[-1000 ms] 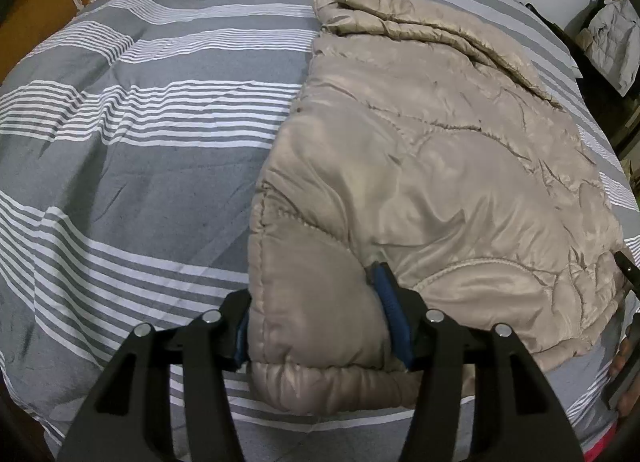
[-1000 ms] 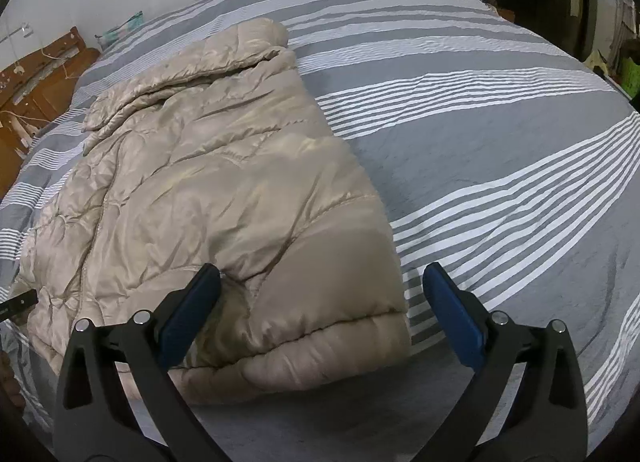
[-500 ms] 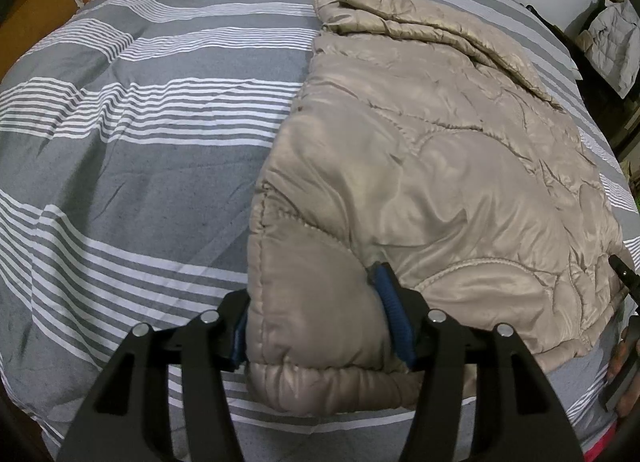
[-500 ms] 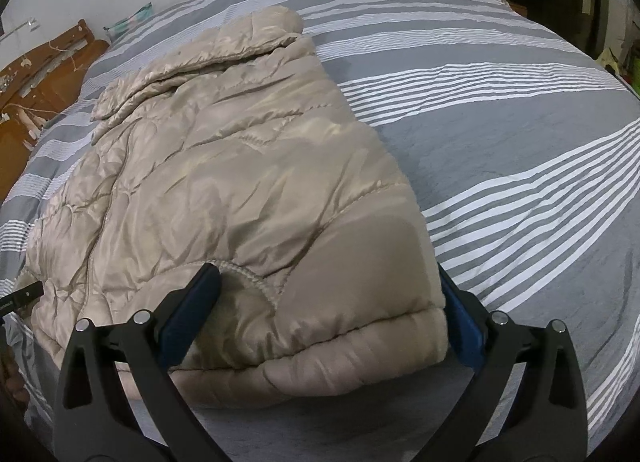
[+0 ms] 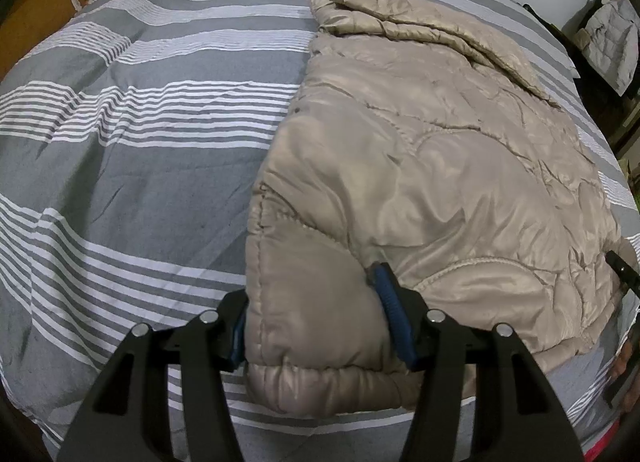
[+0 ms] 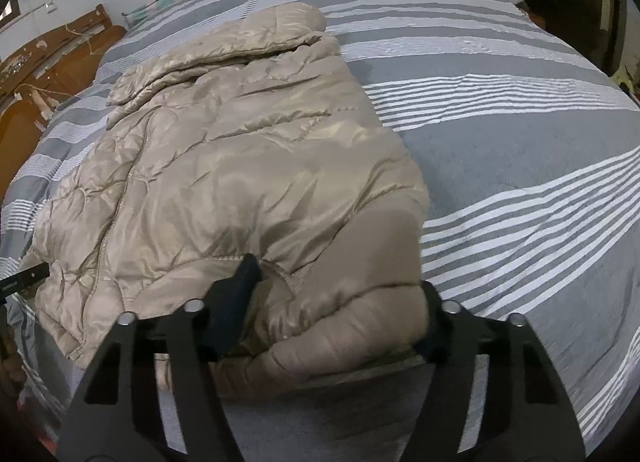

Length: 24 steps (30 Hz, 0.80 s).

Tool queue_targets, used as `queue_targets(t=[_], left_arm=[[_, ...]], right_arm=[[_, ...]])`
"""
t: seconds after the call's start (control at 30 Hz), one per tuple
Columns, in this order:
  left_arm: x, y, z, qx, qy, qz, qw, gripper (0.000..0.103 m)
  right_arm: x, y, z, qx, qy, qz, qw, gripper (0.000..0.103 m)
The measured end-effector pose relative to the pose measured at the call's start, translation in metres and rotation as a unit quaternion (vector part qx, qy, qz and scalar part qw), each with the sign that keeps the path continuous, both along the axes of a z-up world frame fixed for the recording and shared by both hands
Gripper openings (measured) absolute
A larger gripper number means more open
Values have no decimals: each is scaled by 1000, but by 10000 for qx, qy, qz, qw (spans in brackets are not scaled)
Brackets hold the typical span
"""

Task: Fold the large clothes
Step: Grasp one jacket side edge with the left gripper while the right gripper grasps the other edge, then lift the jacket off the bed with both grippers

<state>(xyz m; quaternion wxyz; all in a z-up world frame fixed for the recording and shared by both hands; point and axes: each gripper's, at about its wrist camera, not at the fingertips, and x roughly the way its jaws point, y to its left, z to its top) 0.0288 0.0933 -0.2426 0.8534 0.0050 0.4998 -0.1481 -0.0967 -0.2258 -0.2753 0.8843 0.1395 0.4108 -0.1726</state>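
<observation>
A shiny beige quilted puffer jacket [image 5: 432, 166] lies spread flat on a bed covered with a grey and white striped duvet [image 5: 132, 150], its near hem corners each caught by a gripper. The left gripper [image 5: 316, 326], black with blue pads, is clamped on the jacket's near left corner: the padded hem bulges between its two fingers, with the blue pads [image 5: 394, 318] pressing into the fabric on both sides. From this gripper the jacket stretches away ahead and to the right, a folded sleeve lying along its far edge.

The right gripper [image 6: 336, 314] has just been closing its jaws, and they now pinch the near right corner of the jacket [image 6: 240, 166]; the puffy hem fills the gap and swells out between the dark fingers [image 6: 236, 302]. From here the garment runs ahead and to the left, with bare striped duvet [image 6: 500, 134] off to the right of the gripper. Beyond the bed on the far left stands a brown wooden headboard [image 6: 52, 58]
</observation>
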Motion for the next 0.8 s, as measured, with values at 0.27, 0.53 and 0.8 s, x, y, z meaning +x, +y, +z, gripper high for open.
queue_targets(t=[0.27,0.53,0.8], left_arm=[[-3,3,11,-155,39,-131,9998,43],[-5,2,44,-385,-214,-351,9984,33],[7,2,66,-577,-406,-407,9967,33]], right_arm=[[3,-3,13,-90,186,65,9998,41],[13,1,38,-263,127,156,9994,37],[20,5,52,-421,62,225,9988,35]])
